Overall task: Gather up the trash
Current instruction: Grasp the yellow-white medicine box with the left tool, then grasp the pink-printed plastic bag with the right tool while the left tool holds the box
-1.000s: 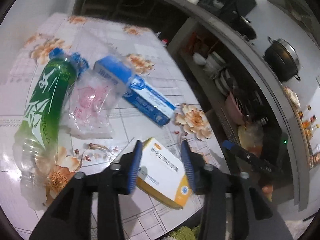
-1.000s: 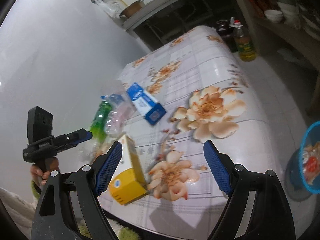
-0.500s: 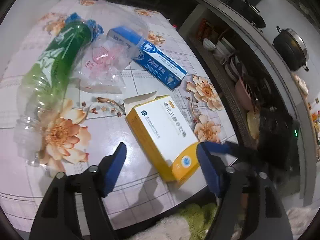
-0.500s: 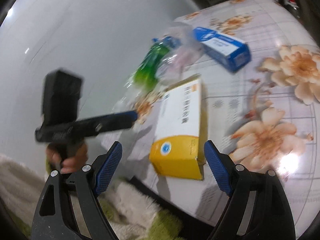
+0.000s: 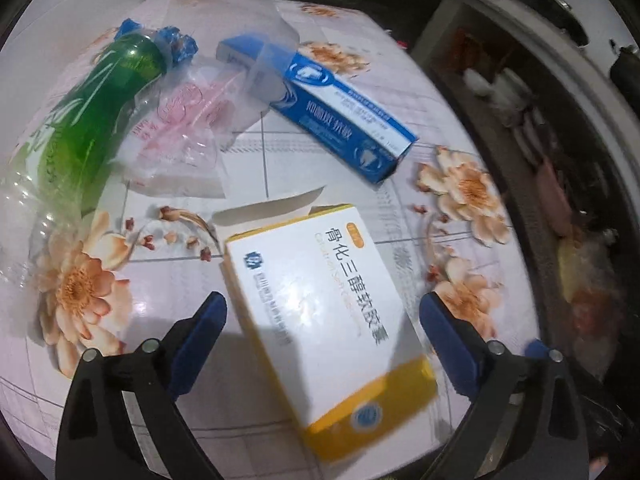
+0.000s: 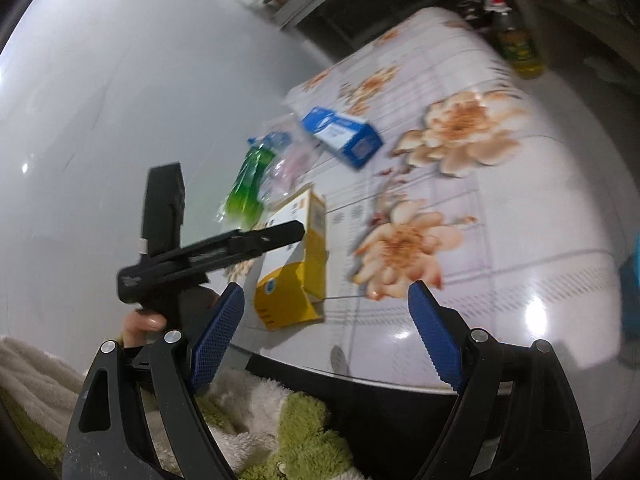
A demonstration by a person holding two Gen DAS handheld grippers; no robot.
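White-and-yellow cardboard medicine box [image 5: 332,312] – flat on the floral-patterned worktop [image 5: 120,360], between the spread blue pads of the left hand-held gripper [image 5: 322,344], untouched; right hand-held gripper [image 6: 326,330] likewise wide apart, holding nothing.

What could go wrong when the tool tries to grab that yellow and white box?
The yellow and white cardboard box lies near the floral table's front edge, so a nudge from the open left tool might push it off. Its end flap is open, so squeezing could crush it.
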